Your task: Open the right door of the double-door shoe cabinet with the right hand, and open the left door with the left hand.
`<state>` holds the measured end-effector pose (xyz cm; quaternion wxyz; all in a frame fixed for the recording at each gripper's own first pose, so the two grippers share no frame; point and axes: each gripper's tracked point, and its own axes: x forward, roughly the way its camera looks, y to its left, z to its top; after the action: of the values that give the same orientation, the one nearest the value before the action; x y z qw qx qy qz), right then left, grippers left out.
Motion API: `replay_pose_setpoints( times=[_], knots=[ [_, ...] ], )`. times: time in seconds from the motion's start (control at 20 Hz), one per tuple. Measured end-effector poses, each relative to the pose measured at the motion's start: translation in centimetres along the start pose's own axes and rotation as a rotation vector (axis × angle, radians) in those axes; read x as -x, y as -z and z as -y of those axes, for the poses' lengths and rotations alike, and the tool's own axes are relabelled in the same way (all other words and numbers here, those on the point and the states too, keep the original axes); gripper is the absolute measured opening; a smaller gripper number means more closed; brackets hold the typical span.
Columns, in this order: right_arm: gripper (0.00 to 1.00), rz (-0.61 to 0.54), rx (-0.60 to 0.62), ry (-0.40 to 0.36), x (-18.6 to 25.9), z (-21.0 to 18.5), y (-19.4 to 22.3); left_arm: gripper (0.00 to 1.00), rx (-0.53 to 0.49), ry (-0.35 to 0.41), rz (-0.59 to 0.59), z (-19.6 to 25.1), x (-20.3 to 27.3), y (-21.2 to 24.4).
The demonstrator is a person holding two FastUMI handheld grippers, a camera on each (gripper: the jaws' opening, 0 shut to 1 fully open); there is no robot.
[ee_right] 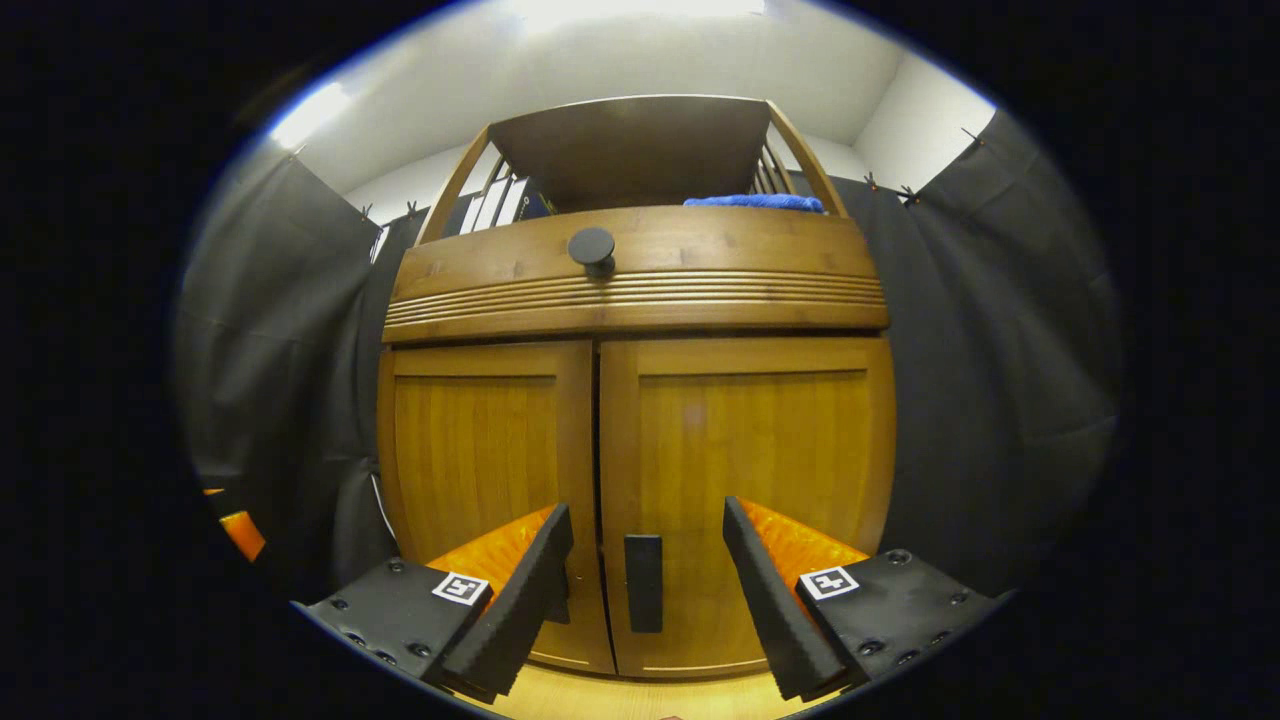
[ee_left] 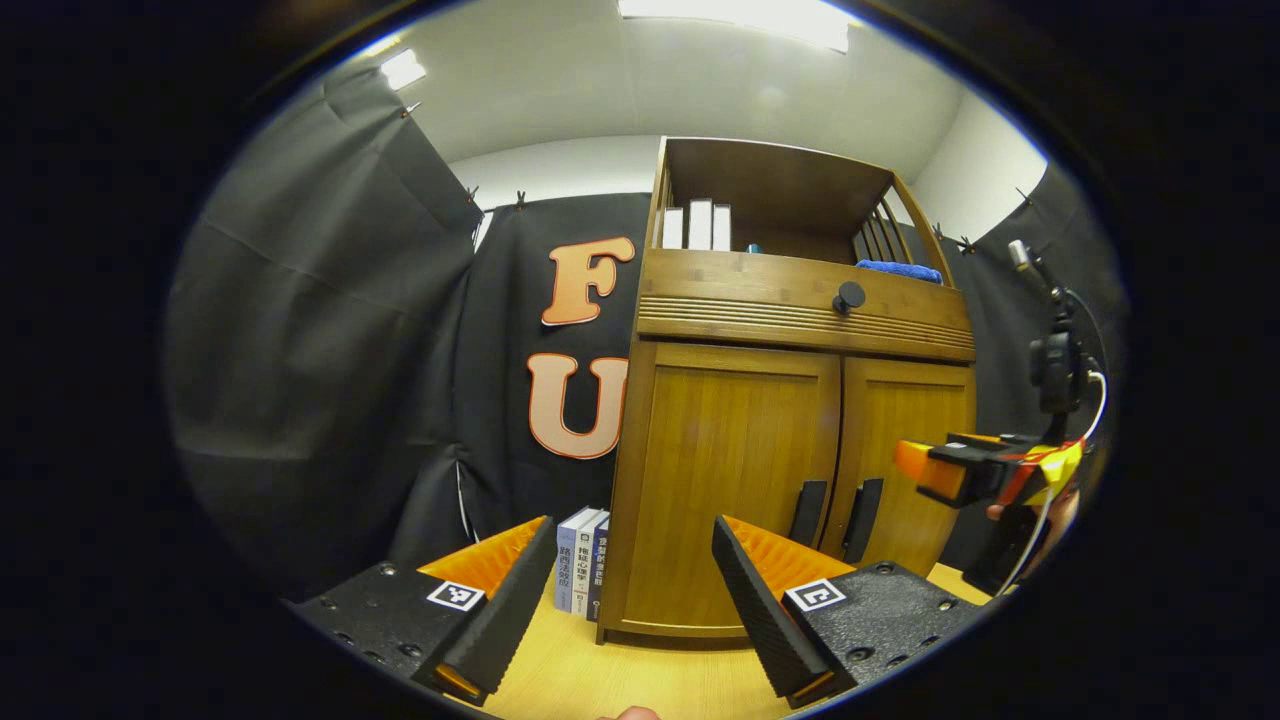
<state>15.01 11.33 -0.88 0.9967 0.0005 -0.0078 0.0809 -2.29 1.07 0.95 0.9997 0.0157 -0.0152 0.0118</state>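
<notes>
The wooden shoe cabinet (ee_left: 790, 450) stands ahead with both doors closed. In the left gripper view its left door (ee_left: 720, 480) and right door (ee_left: 905, 420) meet at two dark vertical handles (ee_left: 808, 512), (ee_left: 863, 520). My left gripper (ee_left: 635, 600) is open, low and left of the cabinet, apart from it. My right gripper (ee_left: 930, 472) hovers in front of the right door. In the right gripper view my right gripper (ee_right: 648, 590) is open, and the right door's handle (ee_right: 643, 582) lies in line between its fingers, farther off. The left door's handle is partly hidden behind one finger (ee_right: 530, 590).
A drawer with a round dark knob (ee_right: 592, 246) sits above the doors. The open top shelf holds white books (ee_left: 697, 225) and a blue cloth (ee_right: 755, 202). Several books (ee_left: 585, 560) stand on the wooden floor (ee_left: 600, 680) by the cabinet's left side. Black cloth walls enclose the booth.
</notes>
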Motion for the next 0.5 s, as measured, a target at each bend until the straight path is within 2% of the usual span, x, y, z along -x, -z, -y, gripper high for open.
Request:
replay_pose_setpoints(
  times=[0.05, 0.1, 0.3, 0.4, 0.45, 0.5],
  knots=[
    [0.94, -0.003, -0.008, 0.000, -1.2, 0.0, 0.5, 0.95, -0.001, 0.002, 0.003, 0.1, 0.2, -0.2],
    [0.98, -0.016, -0.010, 0.005, -2.5, 0.1, 1.3, 0.92, -0.004, 0.002, 0.007, 0.0, 0.4, -0.3],
    [0.94, -0.062, 0.011, 0.048, -6.0, 0.8, 4.1, 0.95, -0.020, 0.003, 0.017, 0.1, 0.9, -0.5],
    [0.94, -0.097, 0.019, 0.054, -6.9, 1.2, 5.9, 0.94, -0.022, 0.008, 0.018, 0.3, 1.2, -0.5],
    [0.98, -0.119, 0.019, 0.059, -7.4, 1.3, 6.8, 0.93, -0.026, 0.009, 0.017, 0.4, 1.2, -0.4],
    [0.94, -0.140, 0.009, 0.063, -7.7, 1.1, 7.3, 0.93, -0.031, 0.006, 0.013, 0.3, 1.3, -0.2]
  ],
)
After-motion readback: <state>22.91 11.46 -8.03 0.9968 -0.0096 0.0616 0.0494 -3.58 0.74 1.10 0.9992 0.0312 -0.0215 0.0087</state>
